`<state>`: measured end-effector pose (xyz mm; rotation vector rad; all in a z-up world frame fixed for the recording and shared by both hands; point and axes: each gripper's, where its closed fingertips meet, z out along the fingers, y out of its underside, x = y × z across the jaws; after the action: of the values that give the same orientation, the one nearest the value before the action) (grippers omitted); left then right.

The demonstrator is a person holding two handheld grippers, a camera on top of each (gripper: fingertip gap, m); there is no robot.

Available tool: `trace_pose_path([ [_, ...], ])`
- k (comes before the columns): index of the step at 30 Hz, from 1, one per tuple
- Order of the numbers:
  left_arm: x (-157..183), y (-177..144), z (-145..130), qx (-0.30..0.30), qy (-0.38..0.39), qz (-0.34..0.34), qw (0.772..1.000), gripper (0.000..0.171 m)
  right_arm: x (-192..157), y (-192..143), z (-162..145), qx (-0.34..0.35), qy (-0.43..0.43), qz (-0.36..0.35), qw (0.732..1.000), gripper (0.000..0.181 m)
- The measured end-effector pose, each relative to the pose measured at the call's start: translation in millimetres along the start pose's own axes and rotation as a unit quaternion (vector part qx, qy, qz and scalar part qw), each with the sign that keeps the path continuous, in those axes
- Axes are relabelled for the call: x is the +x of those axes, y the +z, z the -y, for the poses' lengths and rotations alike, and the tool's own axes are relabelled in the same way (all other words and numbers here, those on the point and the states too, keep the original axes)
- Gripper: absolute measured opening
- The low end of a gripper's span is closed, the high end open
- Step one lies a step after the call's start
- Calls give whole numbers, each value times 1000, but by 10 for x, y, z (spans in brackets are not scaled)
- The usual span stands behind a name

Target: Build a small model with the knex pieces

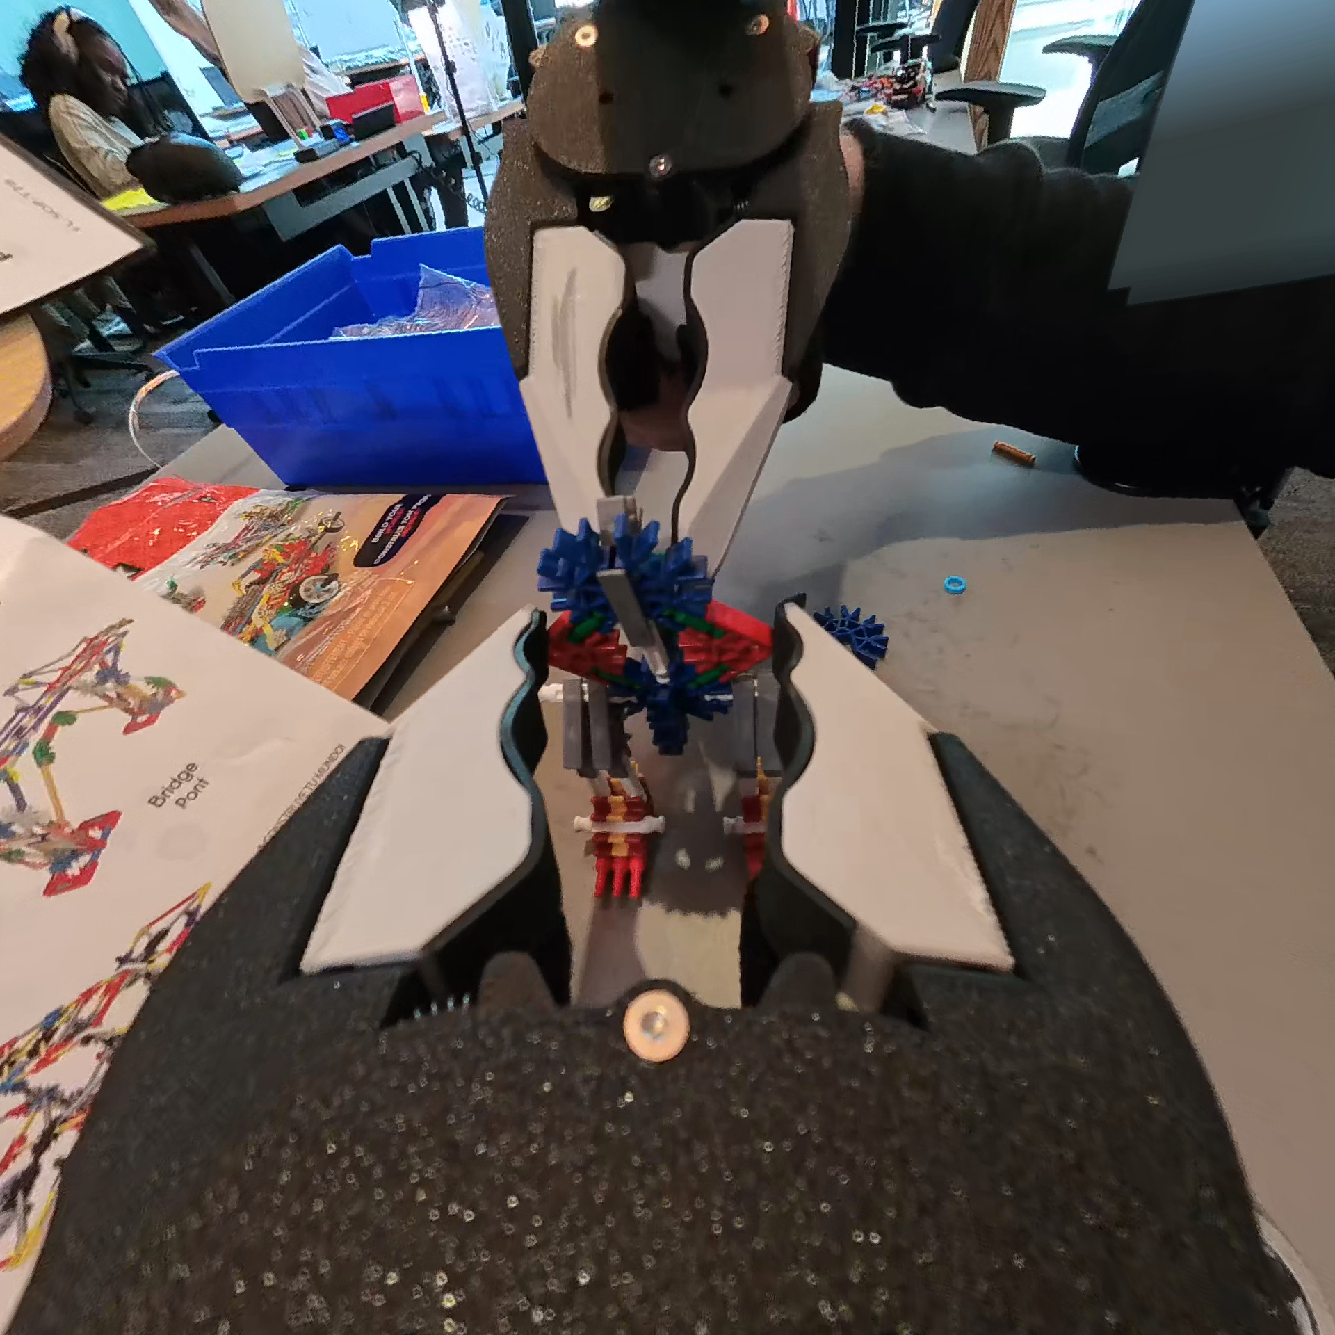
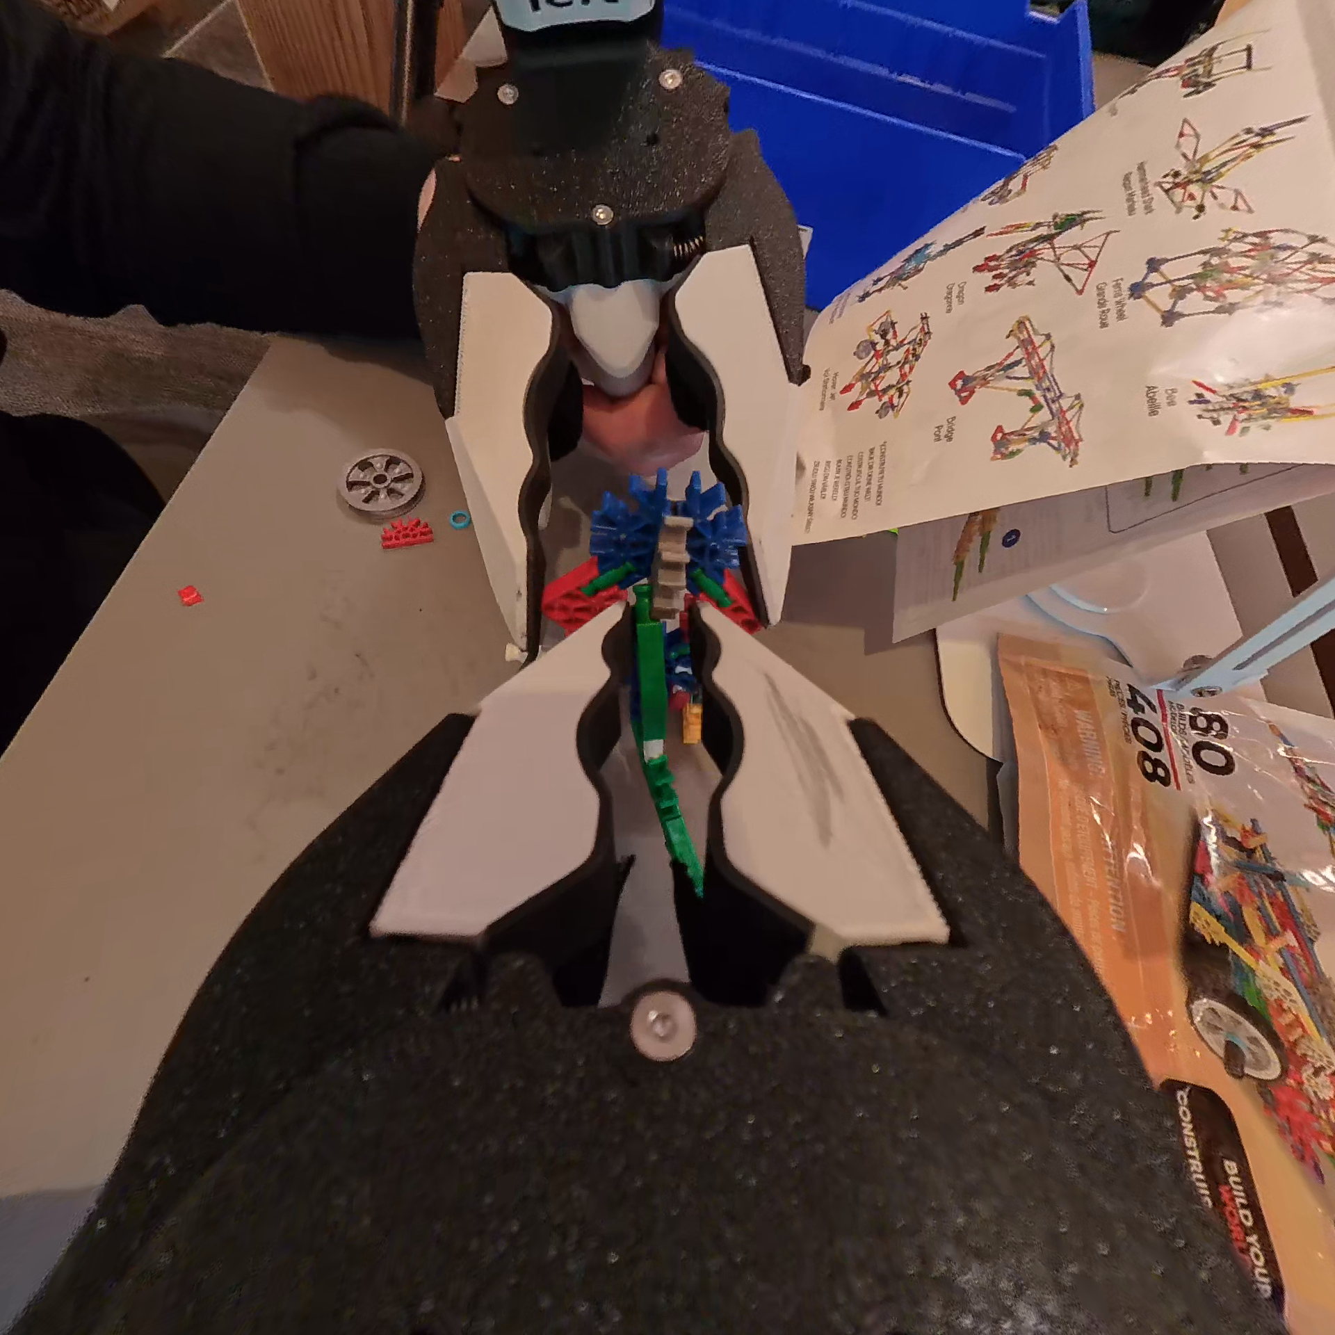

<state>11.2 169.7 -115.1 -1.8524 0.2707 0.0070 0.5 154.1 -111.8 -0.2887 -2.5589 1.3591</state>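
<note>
A toy model (image 1: 657, 693) of blue snowflake connectors, red panels and grey pieces stands on the grey table (image 1: 1047, 722). My left gripper (image 1: 657, 636) has its jaws spread wide around the model, and both fingers press on its red panels, as the right wrist view (image 2: 643, 632) also shows. My right gripper (image 2: 661, 621) faces it from the other side with jaws nearly together on a green rod (image 2: 650, 722) that runs between its fingers. A grey notched piece (image 2: 668, 563) sits just beyond its tips, against the model (image 2: 664, 534). In the left wrist view the right gripper (image 1: 650, 534) comes down at the model's top.
A blue bin (image 1: 347, 390) stands behind. An instruction sheet (image 1: 144, 758) and a bagged booklet (image 1: 289, 563) lie to the left. Loose parts lie about: a blue connector (image 1: 852, 636), blue ring (image 1: 955, 584), grey wheel (image 2: 381, 482), red connector (image 2: 408, 534). A person sits at a far desk. The grippers are tip to tip, or close to it.
</note>
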Motion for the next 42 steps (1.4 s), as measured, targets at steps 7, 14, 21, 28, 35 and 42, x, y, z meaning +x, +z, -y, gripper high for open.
trace_pose_path([
  [7,-38,-30,-3,5,-6,4,1000,59,31,33,49,0,-17,-14,1000,10],
  [14,-10,-2,-4,-4,12,6,1000,58,7,2,0,-29,-3,-14,999,14],
  [21,-15,12,4,-5,13,8,1000,58,36,-89,48,-16,-12,-27,999,17],
  [28,-8,25,9,-5,17,10,1000,58,13,-49,101,-10,-43,-27,999,10],
  [35,-27,4,50,8,7,13,1000,48,-18,5,134,-1,-58,-16,998,6],
  [42,-110,6,50,-10,17,44,999,47,47,2,131,8,-34,-22,999,8],
])
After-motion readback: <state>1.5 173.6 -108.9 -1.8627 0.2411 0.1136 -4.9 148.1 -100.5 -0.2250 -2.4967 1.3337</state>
